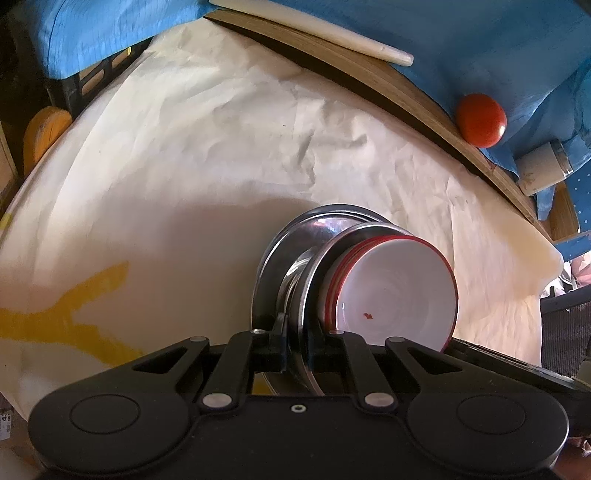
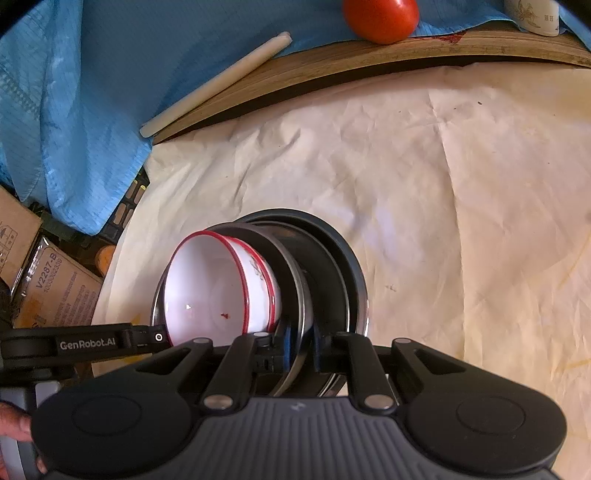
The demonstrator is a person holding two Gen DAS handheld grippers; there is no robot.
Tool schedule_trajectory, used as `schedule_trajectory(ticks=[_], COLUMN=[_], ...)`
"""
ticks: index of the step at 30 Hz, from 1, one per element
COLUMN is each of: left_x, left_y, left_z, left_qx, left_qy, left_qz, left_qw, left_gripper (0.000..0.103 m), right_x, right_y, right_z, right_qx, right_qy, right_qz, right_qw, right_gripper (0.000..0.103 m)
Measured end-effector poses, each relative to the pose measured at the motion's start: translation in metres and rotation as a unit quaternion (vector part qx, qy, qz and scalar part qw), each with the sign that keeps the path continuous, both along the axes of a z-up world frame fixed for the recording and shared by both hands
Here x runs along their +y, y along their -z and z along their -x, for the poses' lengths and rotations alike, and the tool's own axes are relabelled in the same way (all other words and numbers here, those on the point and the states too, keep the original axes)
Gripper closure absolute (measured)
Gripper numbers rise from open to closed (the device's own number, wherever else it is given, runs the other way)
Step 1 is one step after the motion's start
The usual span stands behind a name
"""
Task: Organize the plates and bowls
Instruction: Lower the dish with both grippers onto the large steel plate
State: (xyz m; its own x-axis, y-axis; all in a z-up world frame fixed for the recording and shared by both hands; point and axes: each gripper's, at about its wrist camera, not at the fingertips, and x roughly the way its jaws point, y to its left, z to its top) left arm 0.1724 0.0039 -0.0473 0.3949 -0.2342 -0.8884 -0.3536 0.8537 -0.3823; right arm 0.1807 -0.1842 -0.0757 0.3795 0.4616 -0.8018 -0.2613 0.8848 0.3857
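"genrobot.ai" on left hand-held gripper (image 2: 295,354), "v2287-b" on cardboard box (image 2: 55,291)

Mounted just behind each gripper, angled steeply down onto the cream-covered surface (image 1: 184,166), very close. Left wrist view: left gripper (image 1: 295,343) at bottom centre, stacked dishes (image 1: 391,291) right of centre, tomato (image 1: 480,120) upper right. Right wrist view: right gripper (image 2: 299,347) at bottom, same stack (image 2: 221,291) left of centre, tomato (image 2: 380,18) at top edge. Shared: stack, tomato, blue cloth (image 2: 74,92), surface.

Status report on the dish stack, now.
Left tool shut on steel bowl rim; right tool shut on it too. White red-rimmed bowl nested inside, steel plate beneath. Cloth-covered table ahead bare.
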Motion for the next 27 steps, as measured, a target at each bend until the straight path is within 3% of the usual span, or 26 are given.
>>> schedule_trajectory(ticks=[27], left_x=[0.0004], left_y=[-0.0023], left_z=[0.0037], left_qx=[-0.01], left_qy=[-0.007], left_qz=[-0.009], left_qw=[0.9999], left_gripper=[0.093], right_x=[-0.001], right_y=[-0.004], right_z=[0.004], right_qx=[-0.021], right_qy=[0.003], right_qz=[0.019], right_qw=[1.0], right_gripper=[0.088])
